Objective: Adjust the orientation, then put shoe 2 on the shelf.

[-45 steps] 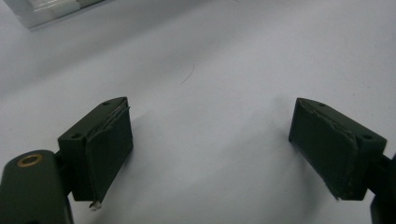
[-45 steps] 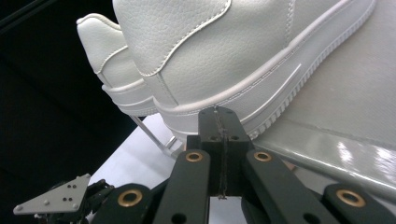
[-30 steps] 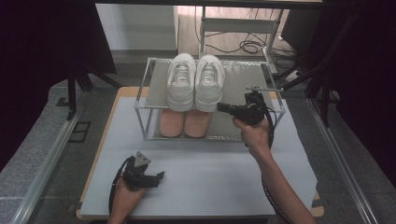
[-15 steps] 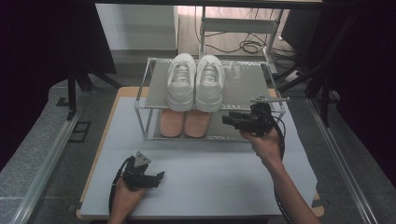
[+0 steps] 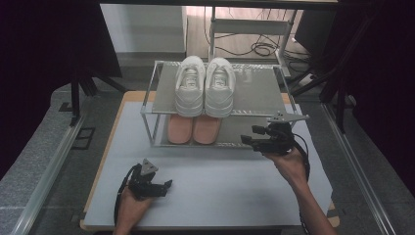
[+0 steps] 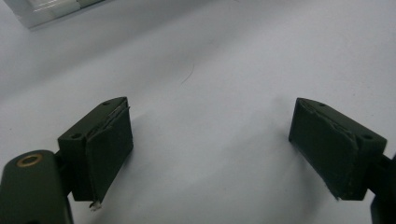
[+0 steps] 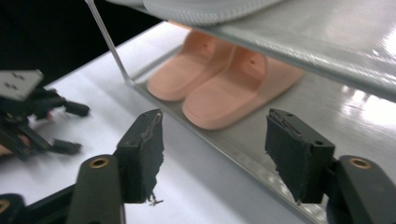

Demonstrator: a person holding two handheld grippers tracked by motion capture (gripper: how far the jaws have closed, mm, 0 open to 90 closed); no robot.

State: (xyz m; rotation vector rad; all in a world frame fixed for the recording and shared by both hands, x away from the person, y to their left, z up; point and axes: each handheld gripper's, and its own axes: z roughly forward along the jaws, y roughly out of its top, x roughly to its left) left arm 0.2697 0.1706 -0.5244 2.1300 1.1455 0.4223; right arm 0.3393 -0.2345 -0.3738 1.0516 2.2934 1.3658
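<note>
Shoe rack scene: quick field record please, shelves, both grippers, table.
top shelf: white sneakers, a pair, side by side
bottom shelf: pink slippers, a pair, side by side
shoe rack: metal, two shelves, at the table's far side
right gripper: jaws have just been opening, nothing between them, level with the bottom shelf, aimed at the slippers
left gripper: open, empty, low over the table near the front edge
table: pale grey surface

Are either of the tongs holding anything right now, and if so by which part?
Nothing is held. The right tongs have just been opening, nothing between them, near the pink slippers. The left tongs stand open.
</note>
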